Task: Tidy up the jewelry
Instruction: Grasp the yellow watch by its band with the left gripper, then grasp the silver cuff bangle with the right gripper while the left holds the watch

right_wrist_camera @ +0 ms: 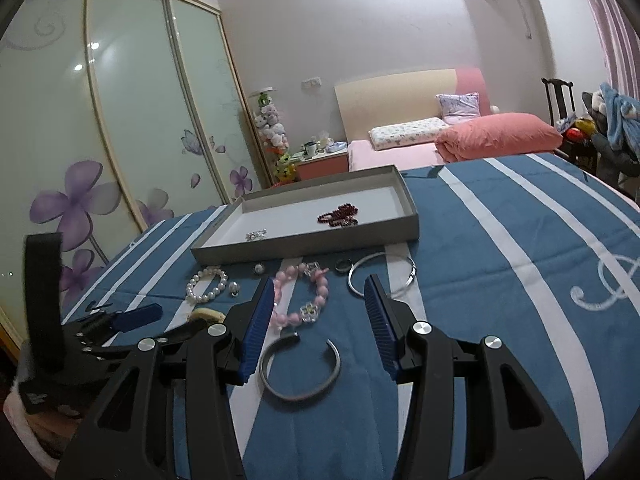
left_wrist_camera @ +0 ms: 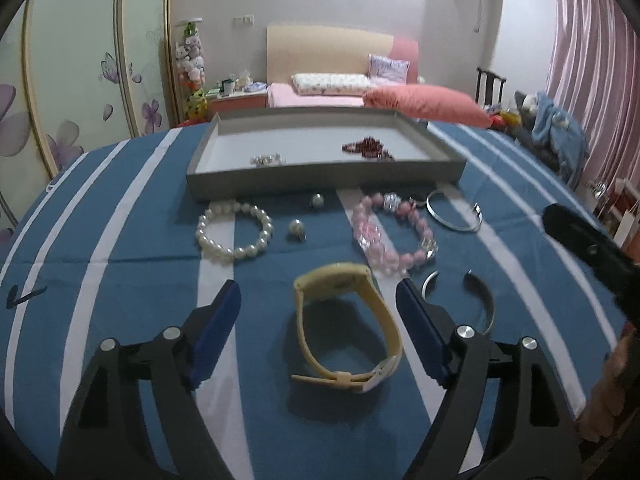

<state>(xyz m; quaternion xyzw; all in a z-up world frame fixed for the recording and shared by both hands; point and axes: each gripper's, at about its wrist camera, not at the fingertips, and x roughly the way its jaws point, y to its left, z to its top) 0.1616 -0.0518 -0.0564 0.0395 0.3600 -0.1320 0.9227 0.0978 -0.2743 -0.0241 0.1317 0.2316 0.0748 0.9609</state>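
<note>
The left gripper (left_wrist_camera: 318, 296) stands open around the yellow watch (left_wrist_camera: 347, 328) lying on the striped cloth (left_wrist_camera: 120, 240). The right gripper (right_wrist_camera: 320, 294) hangs open above the open silver bangle (right_wrist_camera: 300, 368). The grey tray (left_wrist_camera: 320, 184) holds 2 pieces.

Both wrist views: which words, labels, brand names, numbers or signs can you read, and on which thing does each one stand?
No text can be read in either view.
Blue striped bedspread: a white embroidered curl, too cut off to read as a letter.
Yellow watch: its face is turned away.
</note>
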